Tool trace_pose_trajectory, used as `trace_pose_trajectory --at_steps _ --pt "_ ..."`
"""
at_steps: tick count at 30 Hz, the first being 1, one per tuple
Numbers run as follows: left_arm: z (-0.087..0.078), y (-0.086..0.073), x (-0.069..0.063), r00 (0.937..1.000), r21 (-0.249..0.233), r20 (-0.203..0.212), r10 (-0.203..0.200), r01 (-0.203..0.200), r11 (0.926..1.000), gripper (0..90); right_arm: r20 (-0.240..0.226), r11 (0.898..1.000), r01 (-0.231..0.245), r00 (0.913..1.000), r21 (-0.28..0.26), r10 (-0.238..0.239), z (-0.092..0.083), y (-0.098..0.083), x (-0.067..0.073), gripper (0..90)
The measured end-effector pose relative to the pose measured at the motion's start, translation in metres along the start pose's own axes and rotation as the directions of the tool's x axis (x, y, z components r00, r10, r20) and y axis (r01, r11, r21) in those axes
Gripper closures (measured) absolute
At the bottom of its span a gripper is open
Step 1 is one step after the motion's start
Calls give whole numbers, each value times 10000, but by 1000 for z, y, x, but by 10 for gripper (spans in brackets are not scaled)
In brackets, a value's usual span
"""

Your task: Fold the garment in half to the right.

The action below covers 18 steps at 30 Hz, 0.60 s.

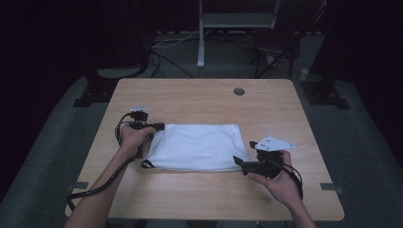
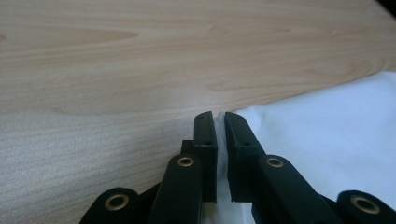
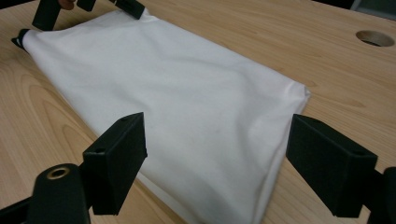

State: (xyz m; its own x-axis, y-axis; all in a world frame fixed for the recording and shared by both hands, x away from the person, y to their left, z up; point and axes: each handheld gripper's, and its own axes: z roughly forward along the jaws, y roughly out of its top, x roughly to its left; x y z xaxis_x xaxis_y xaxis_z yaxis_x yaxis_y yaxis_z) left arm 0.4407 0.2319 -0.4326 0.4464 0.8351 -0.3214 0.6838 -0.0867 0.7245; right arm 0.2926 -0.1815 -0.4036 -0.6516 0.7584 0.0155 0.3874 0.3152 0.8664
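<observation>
1. Pale wood table (image 1: 199,99) under dim light, dark floor all around: you sit at its near edge with a folded white cloth (image 1: 197,146) lying flat between your two tongs.
2. Your left gripper (image 2: 215,122) is pinched nearly closed on the cloth's corner; a thin fold of white shows between its pads. In the high view the same left gripper (image 1: 159,127) sits at the cloth's far left corner.
3. Your right gripper (image 1: 237,160) stands wide open at the cloth's near right corner; its jaws straddle the short edge without touching it.
4. Likely step: securing the second corner. Ease the right gripper (image 3: 215,163) forward so the fabric edge sits deep between the pads, then close.
5. Hold the left pinch steady meanwhile, and catch every layer, or the fold may slip apart when lifted.
</observation>
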Motion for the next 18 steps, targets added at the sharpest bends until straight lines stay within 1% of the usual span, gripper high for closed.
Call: trace_pose_trajectory --at_steps 3,8,10,11,14,17,18 --pt "-5 3 -1 10000 -8 54 9 -9 10000 843 -161 9999 143 9998 44 -142 4 3 5 196" --pt "-12 7 -9 9996 -16 296 49 -49 10000 843 -470 9992 384 9982 69 -381 13 8 15 196" --pt "-14 8 -11 9994 11 330 136 -136 9999 843 -619 9986 528 9967 81 -522 17 11 20 196" --pt "-15 9 -13 9992 13 378 93 -93 10000 843 -684 9982 595 9959 66 -589 19 13 22 196" --pt "-17 10 -16 9990 -15 426 91 -90 10000 843 -907 9967 802 9927 80 -792 26 18 31 196" --pt "-19 12 -18 9991 -10 369 217 -217 9998 843 -1188 9938 1099 9871 139 -1074 34 24 41 196" --pt "-19 12 -18 9992 7 353 194 -194 9998 843 -1254 9927 1196 9852 159 -1167 37 25 44 196"
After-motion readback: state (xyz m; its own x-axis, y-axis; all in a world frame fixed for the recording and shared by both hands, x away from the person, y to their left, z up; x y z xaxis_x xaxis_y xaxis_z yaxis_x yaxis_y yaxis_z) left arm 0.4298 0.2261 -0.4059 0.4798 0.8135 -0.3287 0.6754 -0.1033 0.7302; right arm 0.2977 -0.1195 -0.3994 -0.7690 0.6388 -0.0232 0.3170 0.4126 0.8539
